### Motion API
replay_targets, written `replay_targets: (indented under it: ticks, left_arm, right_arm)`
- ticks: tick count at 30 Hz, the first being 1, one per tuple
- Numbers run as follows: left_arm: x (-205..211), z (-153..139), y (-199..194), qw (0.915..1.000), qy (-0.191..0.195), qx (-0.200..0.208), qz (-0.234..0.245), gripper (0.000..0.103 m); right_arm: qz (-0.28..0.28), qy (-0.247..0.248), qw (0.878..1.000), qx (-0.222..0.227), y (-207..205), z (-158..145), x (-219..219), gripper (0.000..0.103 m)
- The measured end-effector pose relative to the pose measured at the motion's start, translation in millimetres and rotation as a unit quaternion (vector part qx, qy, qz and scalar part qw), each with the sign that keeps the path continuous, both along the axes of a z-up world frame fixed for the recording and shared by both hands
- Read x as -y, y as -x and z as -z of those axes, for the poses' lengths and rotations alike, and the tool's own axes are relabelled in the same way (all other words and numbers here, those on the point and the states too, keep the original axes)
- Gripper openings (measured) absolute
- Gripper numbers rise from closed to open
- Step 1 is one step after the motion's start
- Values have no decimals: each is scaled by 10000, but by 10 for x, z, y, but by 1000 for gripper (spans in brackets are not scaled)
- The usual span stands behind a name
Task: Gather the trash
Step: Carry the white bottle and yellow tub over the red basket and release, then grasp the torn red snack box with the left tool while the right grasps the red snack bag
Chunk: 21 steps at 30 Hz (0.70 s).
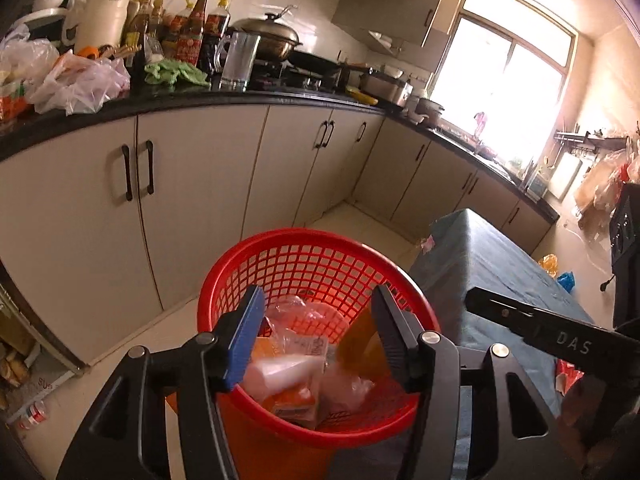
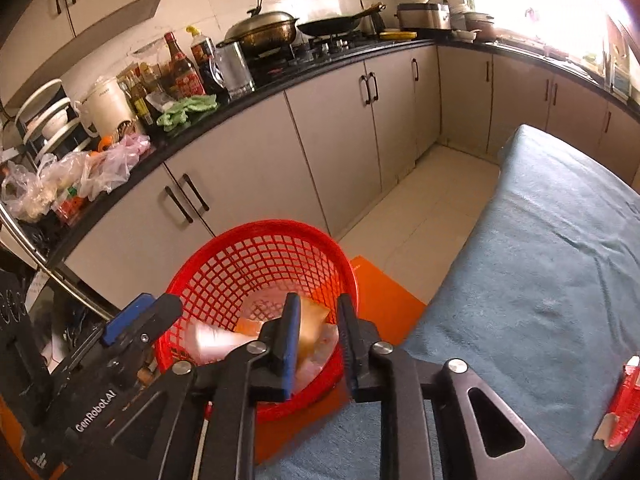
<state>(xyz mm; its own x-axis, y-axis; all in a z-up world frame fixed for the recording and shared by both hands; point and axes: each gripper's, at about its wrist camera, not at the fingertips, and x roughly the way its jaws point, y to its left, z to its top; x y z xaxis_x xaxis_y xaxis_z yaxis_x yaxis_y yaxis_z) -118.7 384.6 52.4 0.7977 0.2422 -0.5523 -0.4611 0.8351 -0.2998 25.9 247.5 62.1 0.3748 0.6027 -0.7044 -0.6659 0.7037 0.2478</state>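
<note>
Both grippers over red basket (image 1: 320, 280), left gripper (image 1: 320, 336) spread, right gripper (image 2: 320, 344) part-spread, both empty. Basket holds trash; red wrapper (image 2: 624, 400) at 4 o'clock left on table (image 2: 540, 260).

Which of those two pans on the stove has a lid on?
The bronze wok nearest the sauce bottles wears a domed lid; the black pan beside it sits open.

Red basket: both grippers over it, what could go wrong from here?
1. The left gripper and right gripper crowd over the red basket; they could collide.
2. The basket looks quite full, so dropped pieces may spill out.
3. A red wrapper on the table's blue cloth could be missed.
</note>
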Motion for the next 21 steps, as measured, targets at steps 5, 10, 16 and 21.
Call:
replay_targets:
  ticks: [5, 10, 16, 21]
  left_arm:
    - [256, -106, 74, 9997, -108, 138, 145, 66]
    - [730, -184, 85, 9981, -269, 226, 510, 71]
    - [1441, -186, -37, 9909, -516, 144, 1234, 77]
    - [2001, -99, -195, 9820, -560, -57, 1803, 79]
  right_arm:
    - [182, -125, 9996, 154, 67, -147, 338, 40]
    - [506, -119, 9983, 255, 201, -200, 841, 48]
    - [885, -212, 9956, 208, 302, -174, 1556, 48]
    - [1326, -367, 9903, 173, 340, -189, 2214, 48]
